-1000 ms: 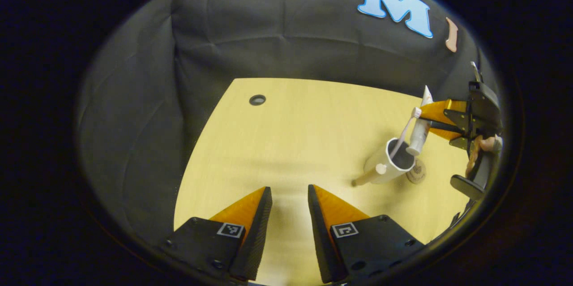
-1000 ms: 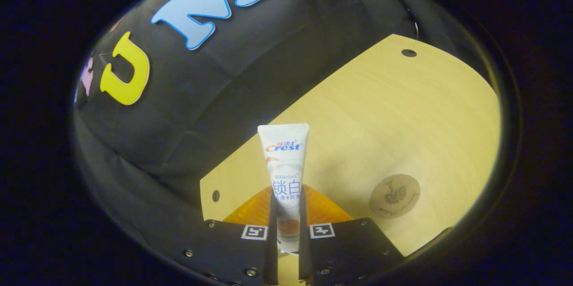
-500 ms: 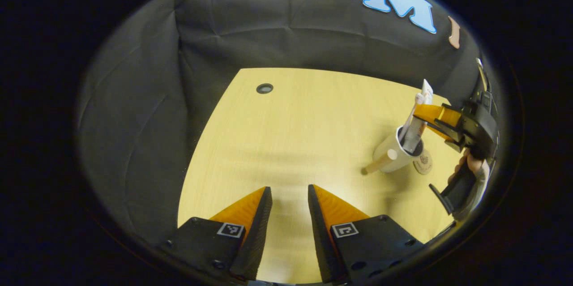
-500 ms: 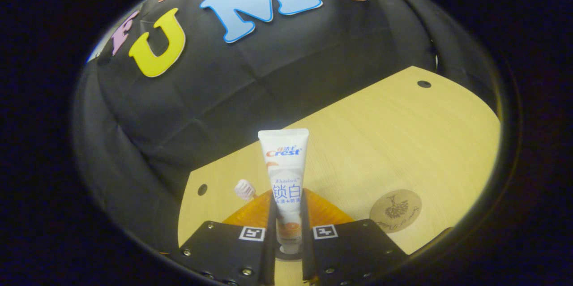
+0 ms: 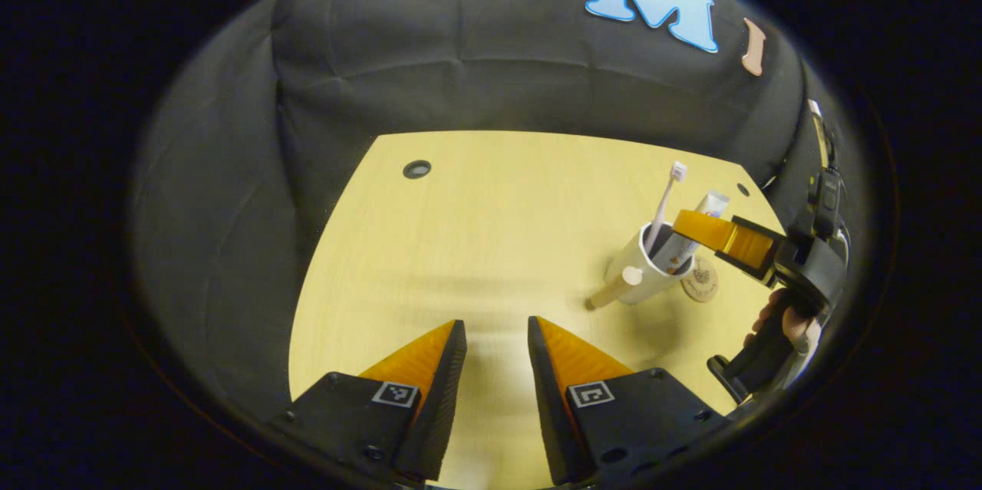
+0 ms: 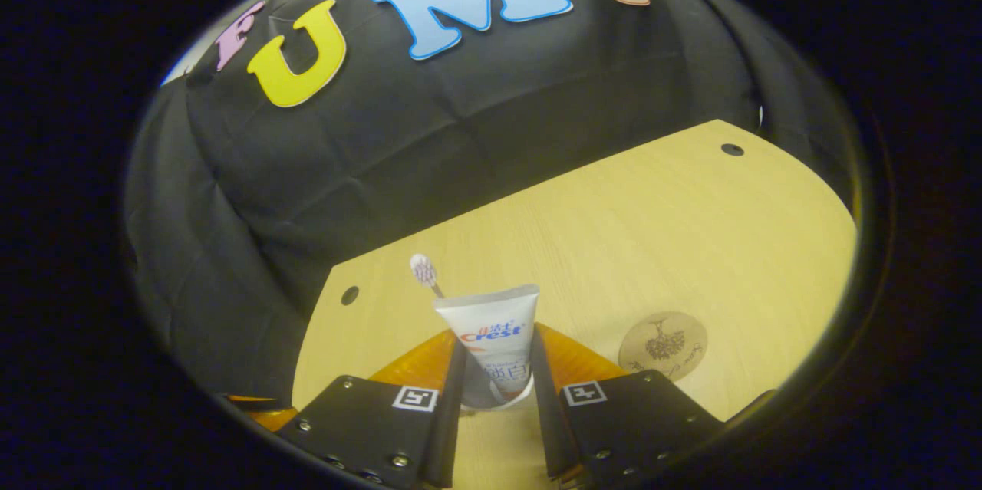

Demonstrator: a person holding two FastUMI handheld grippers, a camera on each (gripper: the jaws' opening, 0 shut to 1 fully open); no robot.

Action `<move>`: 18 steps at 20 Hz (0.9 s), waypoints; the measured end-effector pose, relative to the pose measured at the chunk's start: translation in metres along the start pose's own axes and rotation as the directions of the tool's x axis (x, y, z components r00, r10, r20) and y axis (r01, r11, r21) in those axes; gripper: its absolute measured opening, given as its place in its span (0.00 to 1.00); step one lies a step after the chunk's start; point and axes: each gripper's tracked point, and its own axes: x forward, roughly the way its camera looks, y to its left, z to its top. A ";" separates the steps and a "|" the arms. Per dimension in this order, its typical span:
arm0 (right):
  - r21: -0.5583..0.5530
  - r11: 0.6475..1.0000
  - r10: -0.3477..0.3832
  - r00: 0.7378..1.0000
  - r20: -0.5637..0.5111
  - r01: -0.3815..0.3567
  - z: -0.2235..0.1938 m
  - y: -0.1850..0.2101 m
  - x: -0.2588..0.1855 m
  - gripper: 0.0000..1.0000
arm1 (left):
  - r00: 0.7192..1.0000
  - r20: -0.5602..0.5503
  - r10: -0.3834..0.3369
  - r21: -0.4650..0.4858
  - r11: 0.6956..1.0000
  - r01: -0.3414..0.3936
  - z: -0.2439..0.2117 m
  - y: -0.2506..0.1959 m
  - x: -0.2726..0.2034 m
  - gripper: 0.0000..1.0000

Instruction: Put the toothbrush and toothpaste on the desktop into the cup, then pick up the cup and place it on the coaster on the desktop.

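Down goes the toothpaste (image 6: 491, 340): a second ago we had it pinched high above the desk, and now it has dropped into the cup (image 5: 640, 275), cap end down, crimped end up. We see it in the left gripper view leaning against the rim beside the toothbrush (image 5: 664, 195), which stands head up in the same cup.

Our right gripper (image 6: 495, 390) has let its fingers part since then; in its own view they now stand a little wider than the tube, and we cannot be sure whether either pad is touching it. We judge the tube released, or on the point of it.

Our left gripper (image 5: 495, 367) hovers well apart over the bare desktop (image 5: 476, 237), fingers spread with a plain gap, holding nothing.

Now the cup. It looks like a light, stiff, smooth-walled thing, likely slick under the pads, and top-heavy with a brush and a tube poking out. A stubby handle (image 5: 614, 289) sticks from its side towards us. We would take it across the body, low enough not to tip it, with a firm but unhurried squeeze.

The coaster (image 5: 700, 281) lies just beside the cup, on the side of our right gripper, so the carry should be short.
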 end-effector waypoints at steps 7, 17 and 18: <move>-0.027 0.999 0.030 0.999 -0.033 -0.031 -0.010 0.004 -0.016 0.48 | 0.994 -0.017 -0.106 0.138 0.985 0.108 0.015 -0.049 0.017 0.57; 0.029 0.999 0.038 0.998 0.053 -0.039 0.034 -0.018 -0.051 0.97 | 0.954 -0.123 -0.273 0.421 0.856 0.299 0.030 -0.110 0.042 0.57; 0.041 0.999 0.029 0.998 0.062 -0.032 0.039 -0.024 -0.056 0.97 | 0.946 -0.147 -0.289 0.451 0.832 0.324 0.028 -0.116 0.044 0.54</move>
